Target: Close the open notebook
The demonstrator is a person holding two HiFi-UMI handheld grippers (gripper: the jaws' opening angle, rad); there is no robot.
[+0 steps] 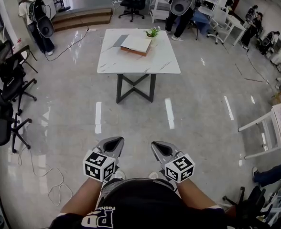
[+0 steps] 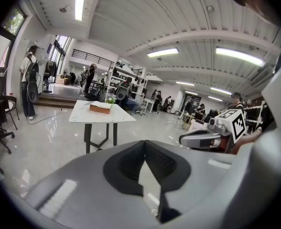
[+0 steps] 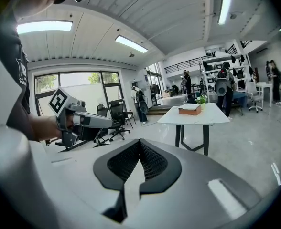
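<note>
The open notebook (image 1: 136,44) lies on the far half of a white marble table (image 1: 145,63). It shows white pages on a brown block, with a grey flap spread flat to its left. It also appears small and distant as the notebook (image 2: 100,108) in the left gripper view and the notebook (image 3: 190,109) in the right gripper view. Both grippers are held close to the person's body, well short of the table. The left gripper (image 1: 113,140) and the right gripper (image 1: 158,145) are shut, with nothing between their jaws.
A small potted plant (image 1: 153,32) stands behind the notebook. Shiny floor stretches between me and the table. Black office chairs (image 1: 4,94) line the left side, a white desk (image 1: 274,128) is on the right, and people stand at the back of the room.
</note>
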